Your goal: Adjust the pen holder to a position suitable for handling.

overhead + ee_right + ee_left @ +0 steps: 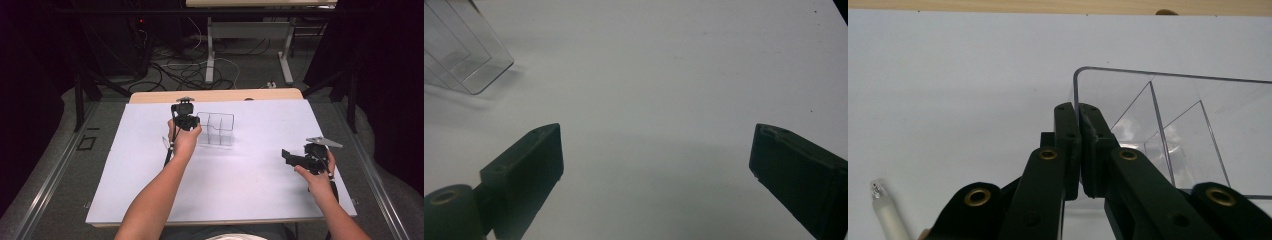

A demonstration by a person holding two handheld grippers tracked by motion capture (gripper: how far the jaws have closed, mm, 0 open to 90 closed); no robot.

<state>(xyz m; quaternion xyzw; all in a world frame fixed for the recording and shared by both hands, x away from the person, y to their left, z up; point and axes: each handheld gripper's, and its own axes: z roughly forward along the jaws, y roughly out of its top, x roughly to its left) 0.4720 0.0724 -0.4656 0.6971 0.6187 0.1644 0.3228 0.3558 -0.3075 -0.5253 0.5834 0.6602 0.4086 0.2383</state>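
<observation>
A clear plastic organizer (216, 129) with several compartments stands on the white table (240, 190) toward the back middle. My left gripper (186, 120) is at its left end. In the left gripper view the jaws (1078, 107) are pressed together on the organizer's (1198, 100) left wall at its near corner. My right gripper (287, 157) hovers low at the right side of the table and points left, far from the organizer. Its jaws (656, 145) stand wide open with only bare table between them. The organizer's corner (464, 50) shows at the top left of the right gripper view.
A white frosted pen (885, 215) lies on the table just left of my left hand (165, 142). The table's wooden back edge (215, 95) runs behind the organizer. Beyond it are a floor with cables (190, 70) and another table's legs.
</observation>
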